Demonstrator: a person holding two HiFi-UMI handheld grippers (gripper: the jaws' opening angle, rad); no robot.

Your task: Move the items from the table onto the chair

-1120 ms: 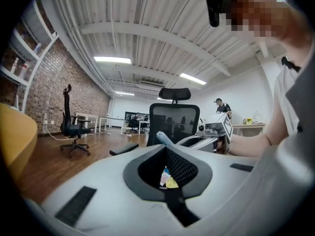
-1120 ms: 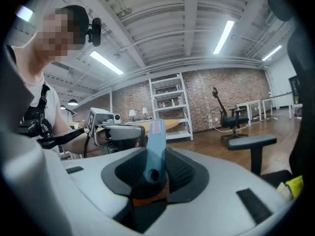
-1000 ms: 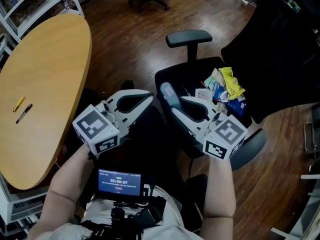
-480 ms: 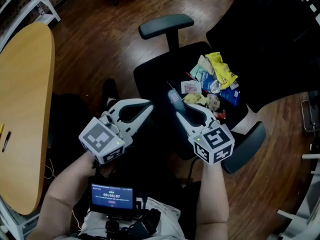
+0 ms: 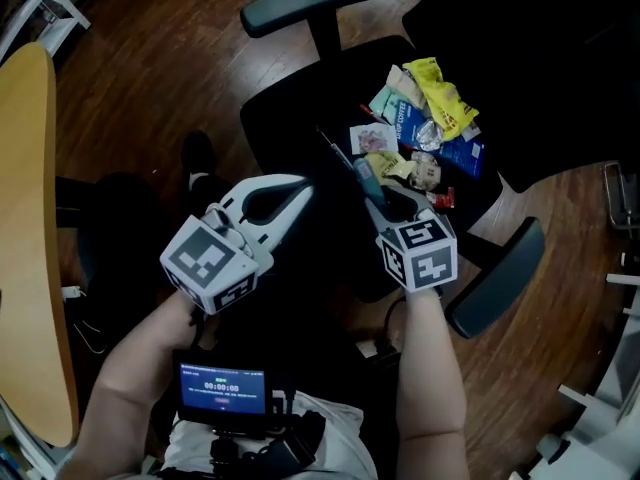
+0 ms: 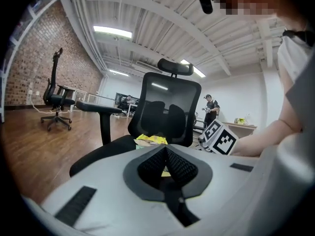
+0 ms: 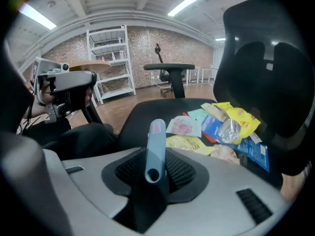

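Right gripper view, right gripper [image 7: 156, 170] clamping pen [image 7: 156, 144]

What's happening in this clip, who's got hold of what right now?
A person is holding a gripper in each hand over an office chair. The right gripper is shut on a light blue tube and hangs above the seat, close to a pile of snack packets already lying there. The left gripper is shut with nothing in it. The wooden table is off to the person's left.
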